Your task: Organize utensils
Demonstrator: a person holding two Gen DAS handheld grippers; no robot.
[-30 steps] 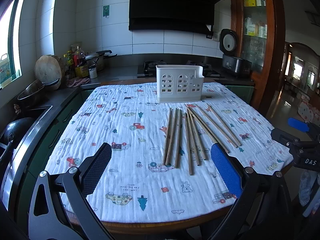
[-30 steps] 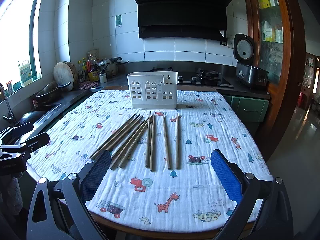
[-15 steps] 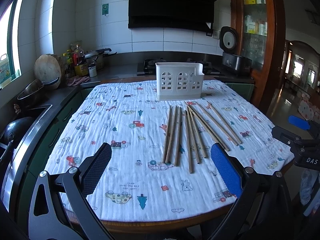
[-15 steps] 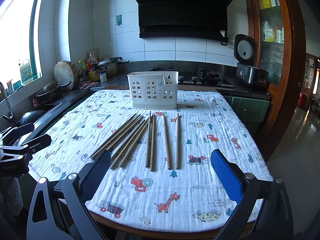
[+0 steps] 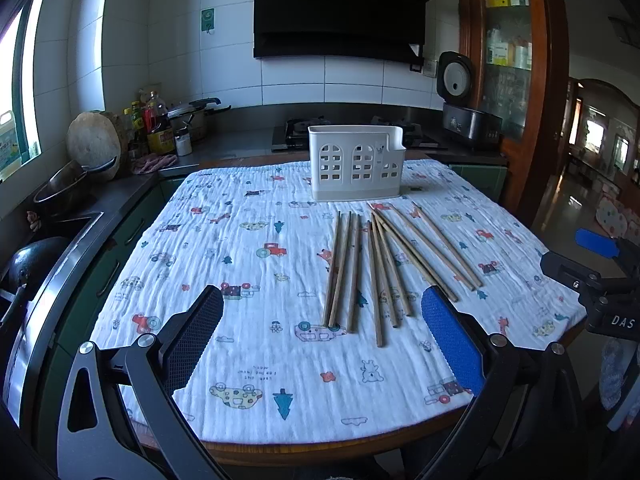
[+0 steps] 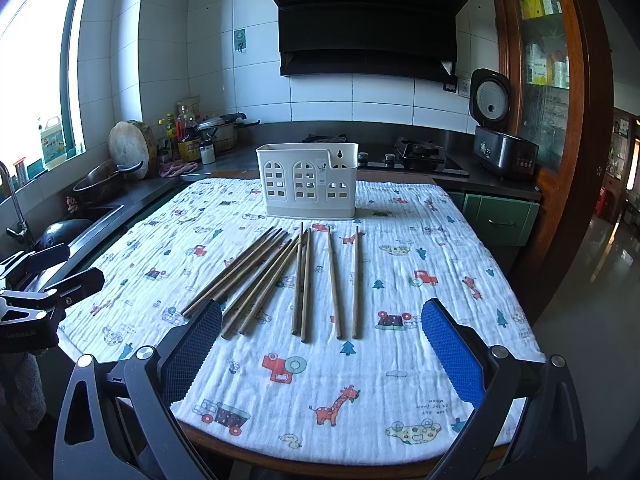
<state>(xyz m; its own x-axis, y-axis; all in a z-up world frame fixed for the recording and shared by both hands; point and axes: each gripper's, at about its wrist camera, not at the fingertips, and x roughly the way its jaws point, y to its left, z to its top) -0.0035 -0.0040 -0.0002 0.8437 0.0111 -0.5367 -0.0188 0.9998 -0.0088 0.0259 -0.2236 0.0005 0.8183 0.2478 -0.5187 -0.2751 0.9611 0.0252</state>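
Two views. Left wrist view: left tool (image 5: 322,322) spread wide, holds nothing, hangs over near edge of desk (image 5: 328,450). Many wooden chopsticks (image 5: 376,268) lie flat on cartoon cloth (image 5: 240,264), mid-right. White holder (image 5: 356,162) stands upright at far side, just past chopsticks.

Right wrist view: right tool (image 6: 322,334) spread wide too, grips nothing. Chopsticks (image 6: 280,276) lie in middle, fanned toward left. Holder (image 6: 307,184) far, upright. Left tool (image 6: 44,276) at left edge.

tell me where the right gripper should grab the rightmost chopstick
Probably from above, near its middle, fingers straddling its width. It lies flat on the cloth, pointing at the holder, with a clear gap to its neighbour, so the open right gripper has room either side.
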